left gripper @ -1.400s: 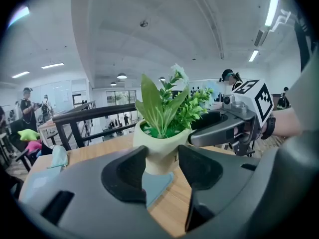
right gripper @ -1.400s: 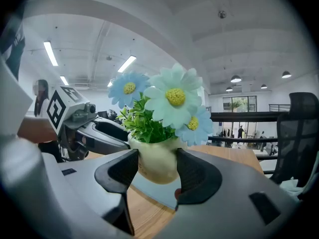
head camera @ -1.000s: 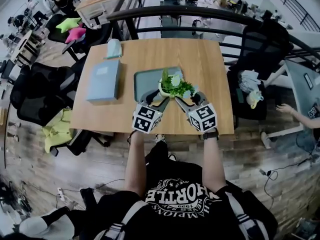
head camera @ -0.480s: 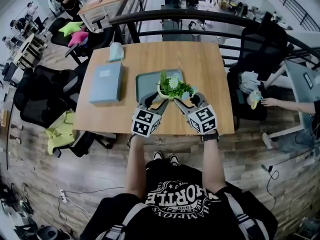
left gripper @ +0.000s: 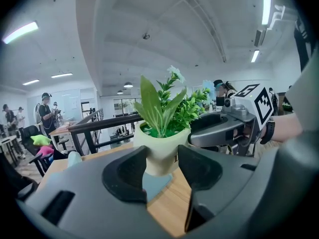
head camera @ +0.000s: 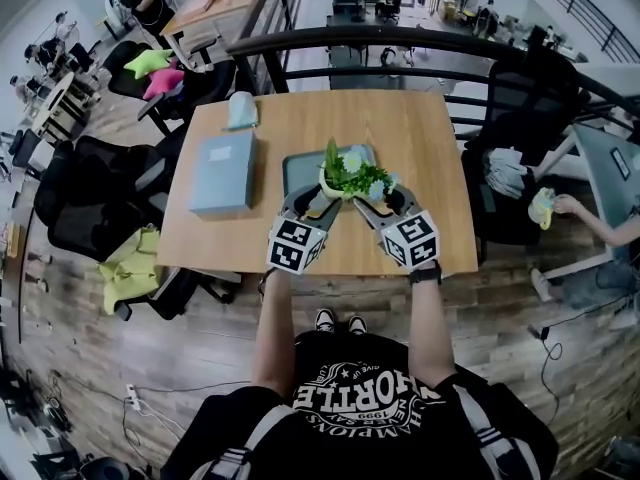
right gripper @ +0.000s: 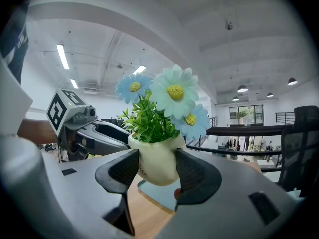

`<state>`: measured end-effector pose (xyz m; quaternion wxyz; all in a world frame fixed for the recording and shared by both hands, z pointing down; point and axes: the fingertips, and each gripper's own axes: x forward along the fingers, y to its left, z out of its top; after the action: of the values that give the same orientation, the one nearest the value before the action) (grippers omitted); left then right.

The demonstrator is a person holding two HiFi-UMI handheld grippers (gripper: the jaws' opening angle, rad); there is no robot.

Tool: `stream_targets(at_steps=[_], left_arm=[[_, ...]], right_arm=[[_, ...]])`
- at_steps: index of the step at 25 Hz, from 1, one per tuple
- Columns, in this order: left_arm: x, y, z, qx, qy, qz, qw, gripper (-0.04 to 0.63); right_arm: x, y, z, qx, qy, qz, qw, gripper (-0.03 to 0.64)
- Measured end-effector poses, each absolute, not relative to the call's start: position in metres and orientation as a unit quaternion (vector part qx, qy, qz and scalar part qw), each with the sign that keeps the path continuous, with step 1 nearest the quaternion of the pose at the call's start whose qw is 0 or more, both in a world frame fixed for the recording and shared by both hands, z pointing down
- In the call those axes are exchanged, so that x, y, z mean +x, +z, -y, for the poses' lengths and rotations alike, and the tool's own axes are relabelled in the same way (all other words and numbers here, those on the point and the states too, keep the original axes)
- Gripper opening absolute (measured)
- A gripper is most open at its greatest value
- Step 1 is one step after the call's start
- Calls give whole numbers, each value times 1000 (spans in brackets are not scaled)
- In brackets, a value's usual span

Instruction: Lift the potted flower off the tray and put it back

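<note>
While a person stands at a wooden table (head camera: 420,128), seen from a camera on the head looking down, two hand-held grippers meet on a small potted flower (head camera: 335,181). The left gripper (head camera: 320,198) comes in from the left and the right gripper (head camera: 384,199) from the right. Each has its jaws clenched on the side of the cream pot, so the pot is pinched from both flanks. Sharing the hold this way probably keeps the rounded pot upright and stops it from twisting out. The pot hangs over the near edge of a grey-blue tray (head camera: 303,166), upright, which suits the lifting half of the task. Setting it back down is yet to come.

From above, leaves hide most of the pot, and whether it has left the tray cannot be judged. The right gripper view settles this better: the pot's rounded base (right gripper: 157,176) appears clear of the tray (right gripper: 160,193), and the dark pads press on both of its sides. That view alone also shows pale blue daisies (right gripper: 174,91) with yellow centres.

The left gripper view shows the opposite side: one broad leaf (left gripper: 149,101), small white blossoms, and the same snug hold. Each gripper view catches the other gripper's arm touching the pot.

Only the head view shows the rest of the tabletop: a flat pale blue book (head camera: 225,173) lies left of the tray, well apart from it. Office chairs stand around the table.
</note>
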<state>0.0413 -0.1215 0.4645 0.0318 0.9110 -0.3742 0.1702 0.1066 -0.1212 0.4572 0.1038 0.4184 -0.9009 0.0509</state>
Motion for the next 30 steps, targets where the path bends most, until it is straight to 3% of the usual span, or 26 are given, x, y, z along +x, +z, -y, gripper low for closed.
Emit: stream_targets(at_steps=[30], left_arm=[[-19, 465, 133, 926, 143, 346, 44, 215]], right_arm=[[47, 457, 129, 447, 57, 887, 101, 238]])
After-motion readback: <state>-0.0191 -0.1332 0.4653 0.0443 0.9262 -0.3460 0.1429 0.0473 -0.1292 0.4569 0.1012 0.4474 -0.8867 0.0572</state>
